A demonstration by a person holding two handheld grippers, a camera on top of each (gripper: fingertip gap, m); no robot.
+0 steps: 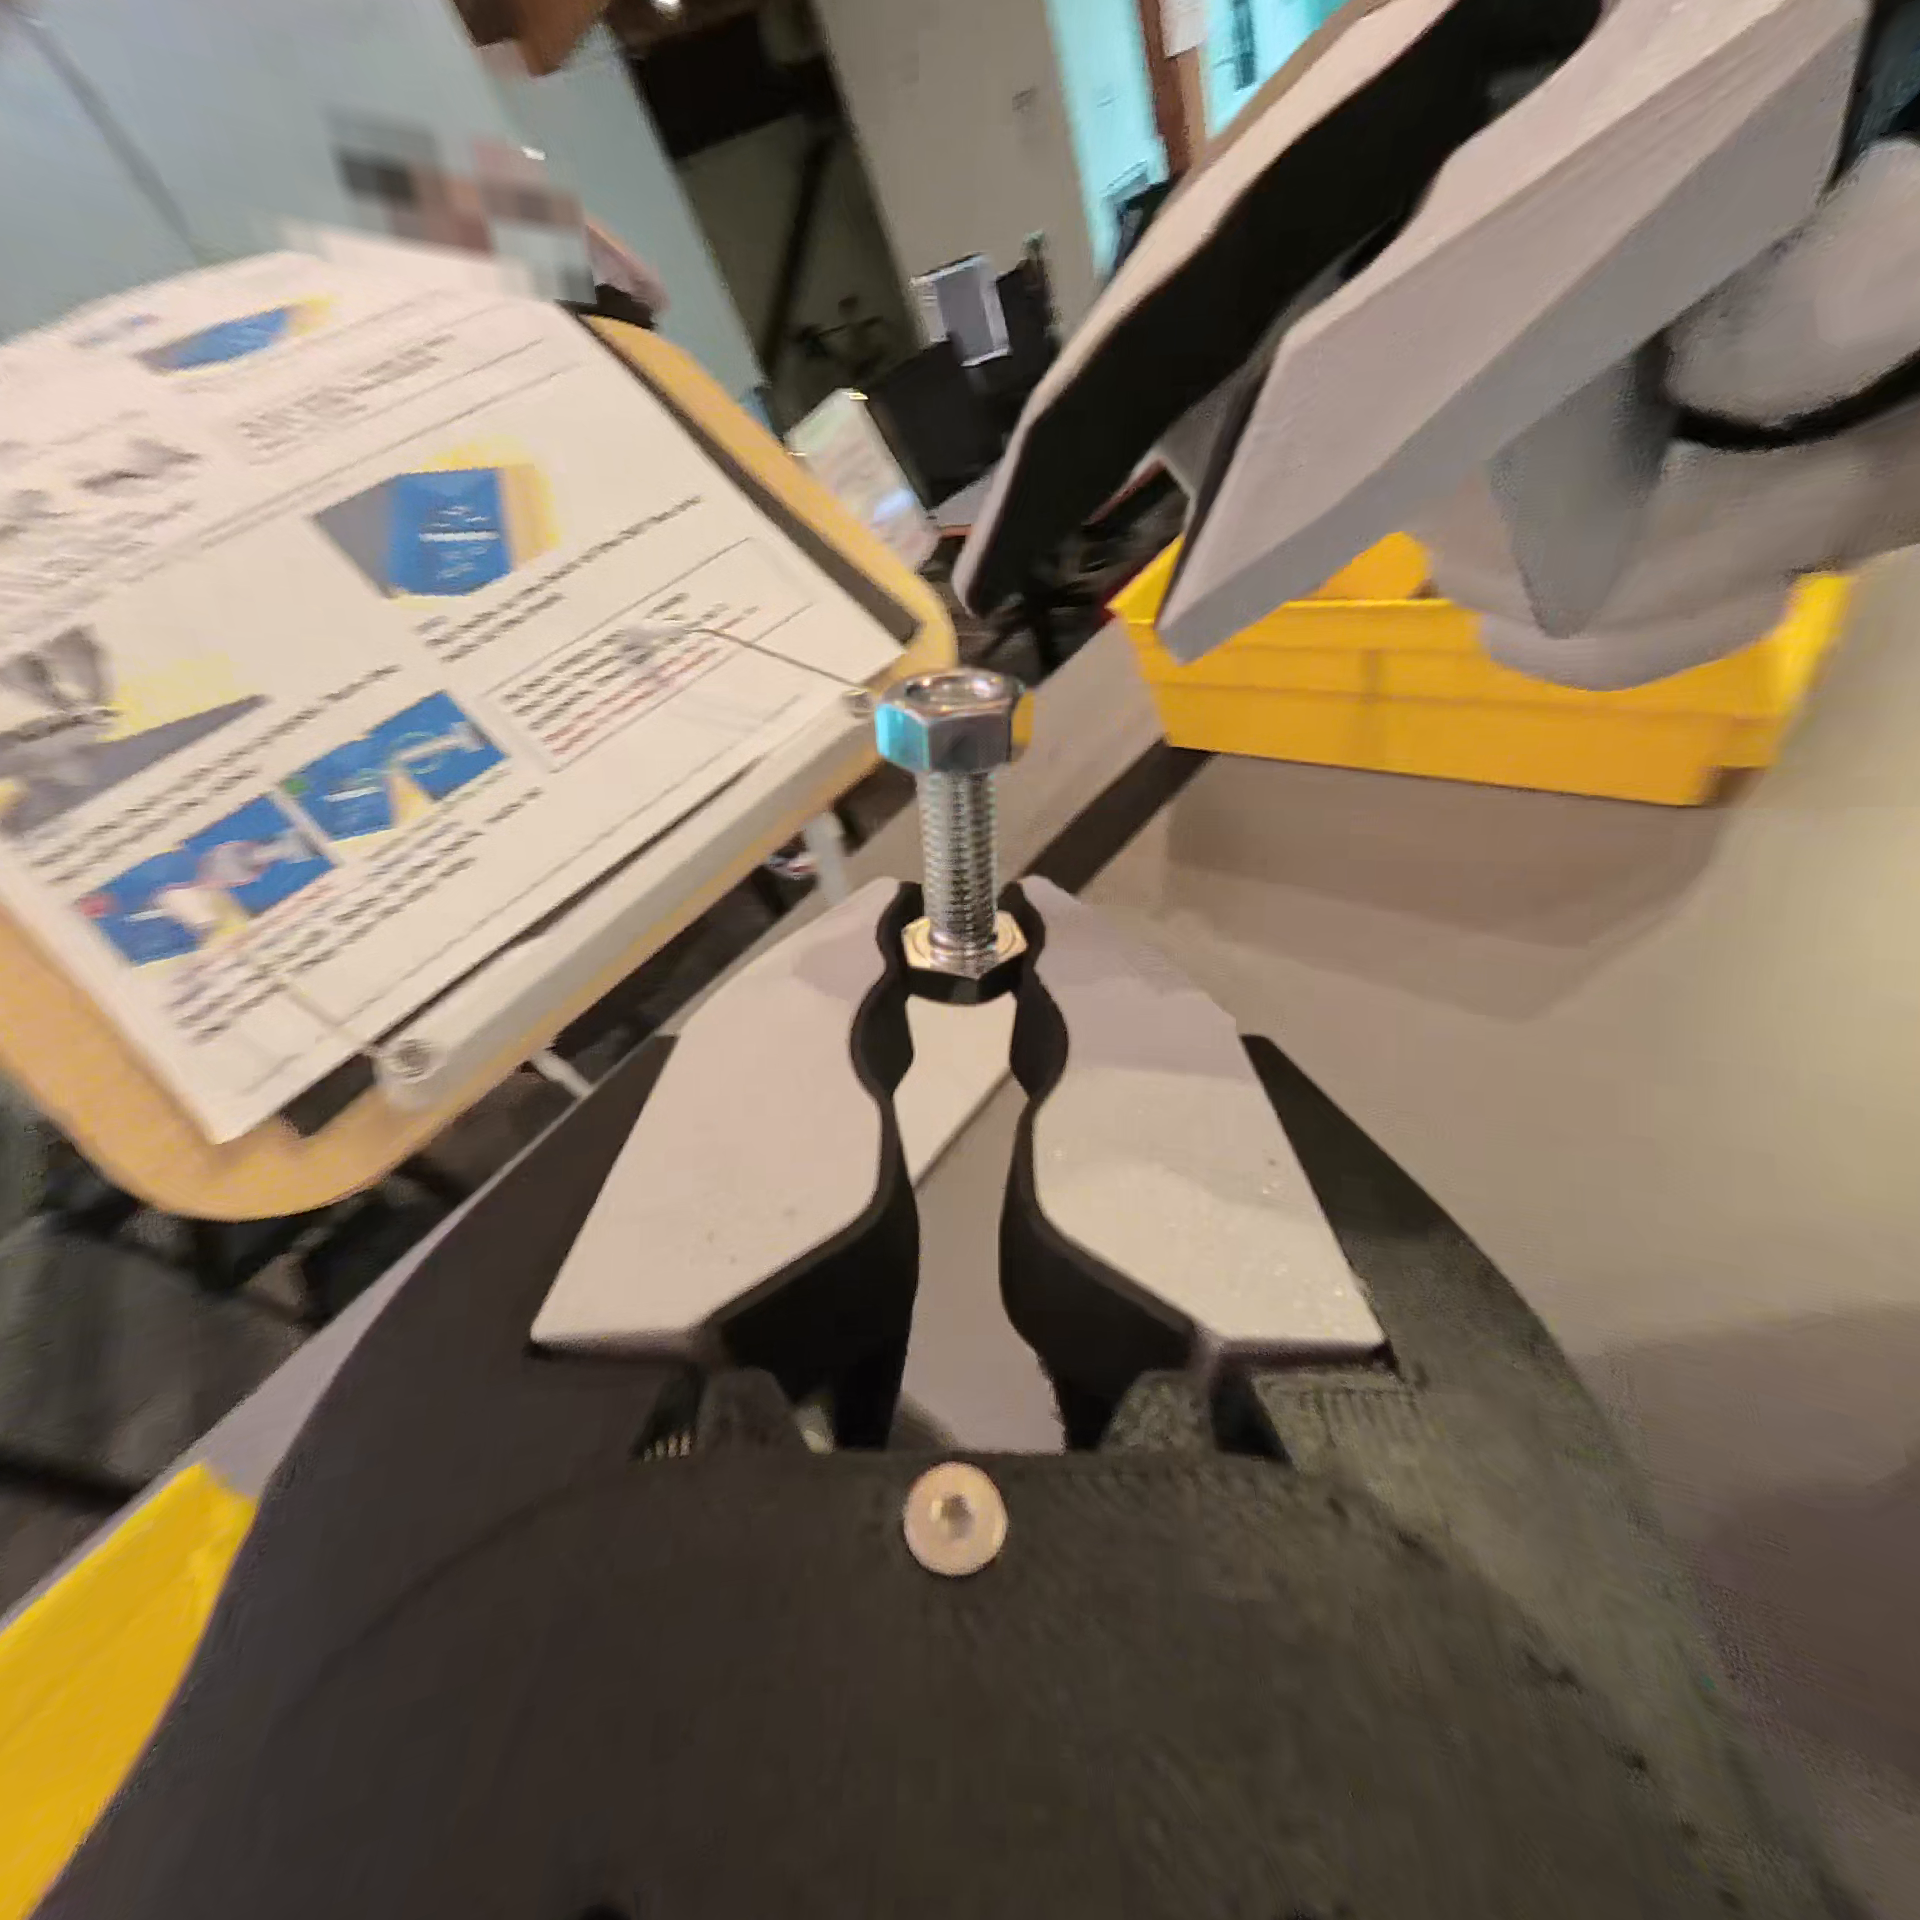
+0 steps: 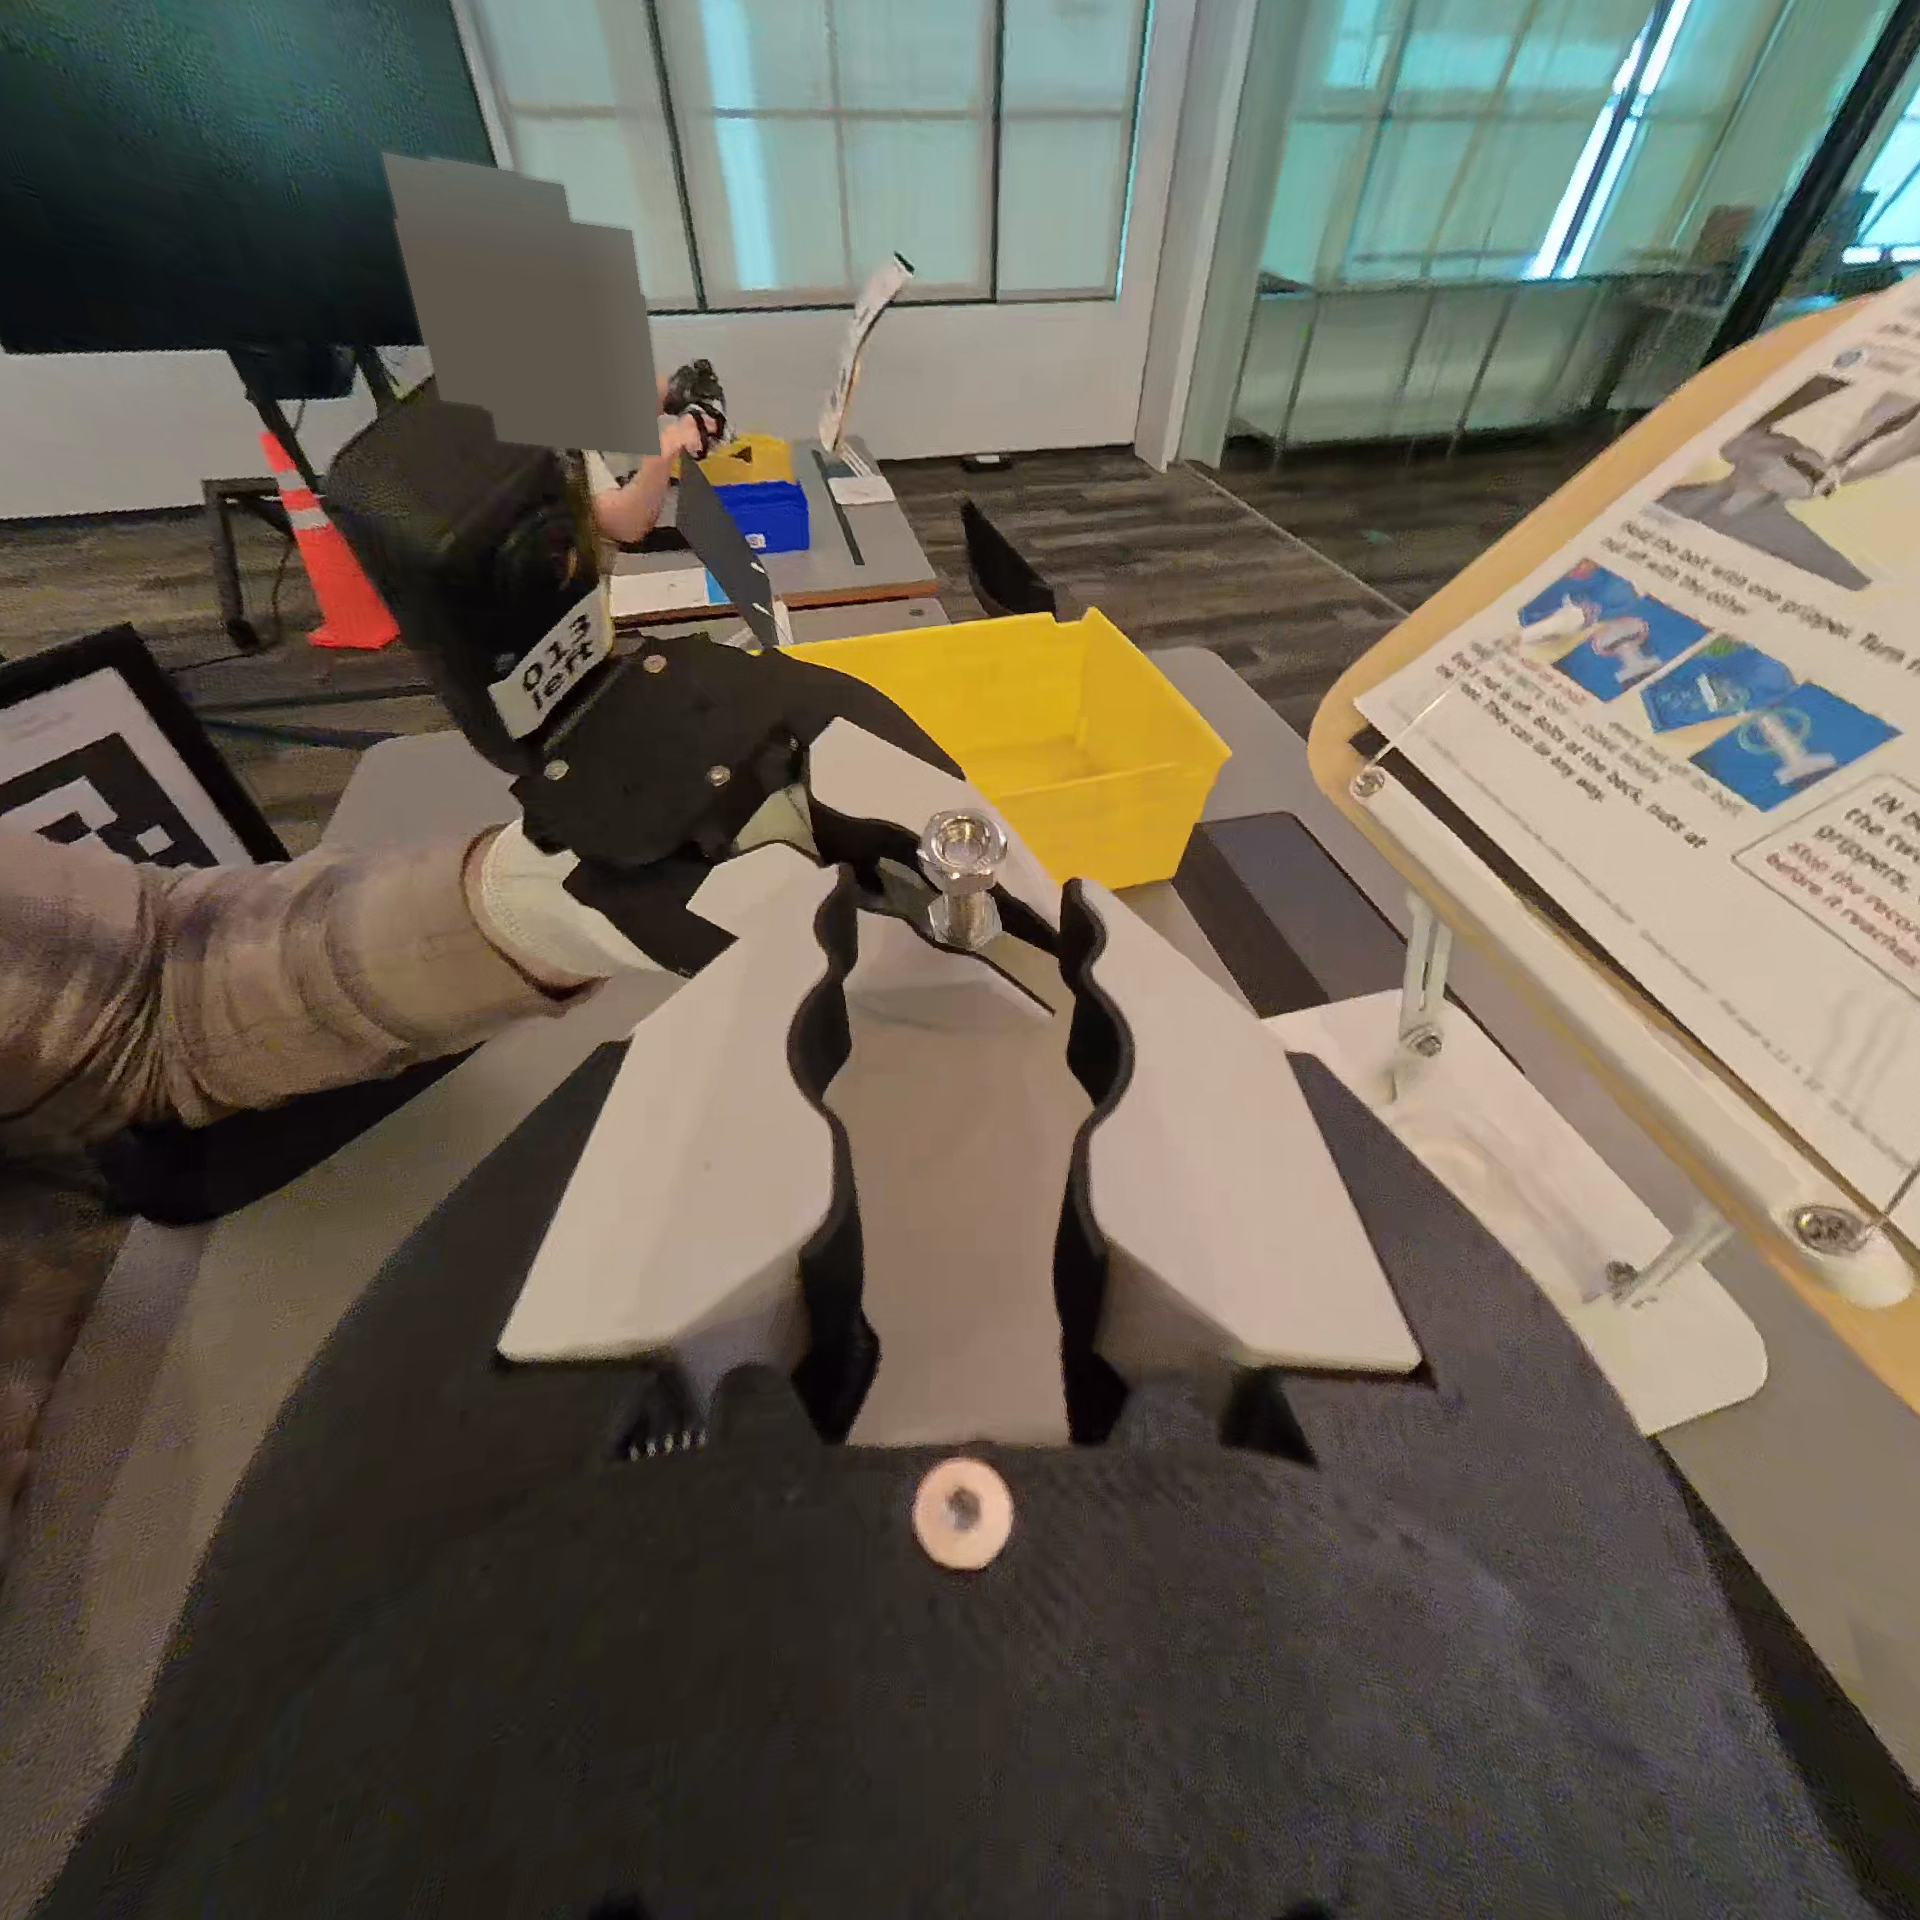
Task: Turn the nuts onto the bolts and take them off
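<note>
A silver bolt stands upright, its hex head on top. A nut sits low on its thread. My left gripper is shut on the nut and holds the pair above the grey table. My right gripper hangs open just above and behind the bolt head, not touching it. In the right wrist view, the right gripper is open with its fingertips either side of the bolt. The left gripper reaches in from the left, held by a gloved hand.
A yellow bin stands on the table behind the bolt. A tilted instruction board on a white stand is at the right; it also shows in the left wrist view. A black-and-white marker board lies at the left. A person works far back. Left tips to right tips: about 6 cm.
</note>
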